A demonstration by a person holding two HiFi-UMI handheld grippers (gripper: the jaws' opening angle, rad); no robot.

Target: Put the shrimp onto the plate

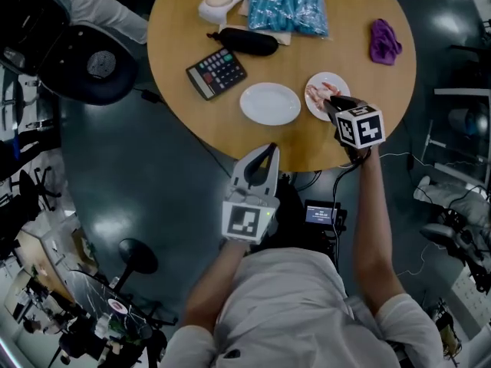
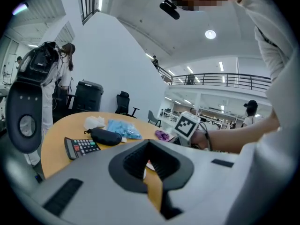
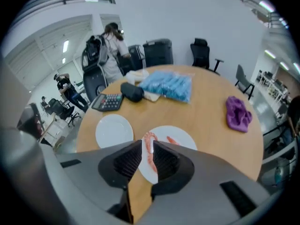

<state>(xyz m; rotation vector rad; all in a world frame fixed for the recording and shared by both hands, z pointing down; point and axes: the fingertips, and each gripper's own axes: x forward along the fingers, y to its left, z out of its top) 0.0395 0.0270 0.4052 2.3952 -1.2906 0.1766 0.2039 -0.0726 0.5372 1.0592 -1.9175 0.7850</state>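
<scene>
**Shrimp pinched, none moved yet**

A round wooden table [image 1: 184,29] stands in an open office hall. The empty plate [image 1: 270,103] waits at centre. At its three o'clock a second plate [image 3: 188,142] holds the shrimp [image 3: 149,150], and the right gripper [image 3: 147,143] looks closed on it there — the carry remains. Only the right gripper view shows a spare shrimp [image 3: 172,141]. The left gripper [image 2: 149,143] hangs at six o'clock — closed, empty.

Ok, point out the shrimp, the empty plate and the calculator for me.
shrimp [image 3: 147,142]: right gripper view, on its curved pink body.
empty plate [image 1: 270,103]: head view, on the bare white middle.
calculator [image 1: 216,73]: head view, on its keypad.
</scene>
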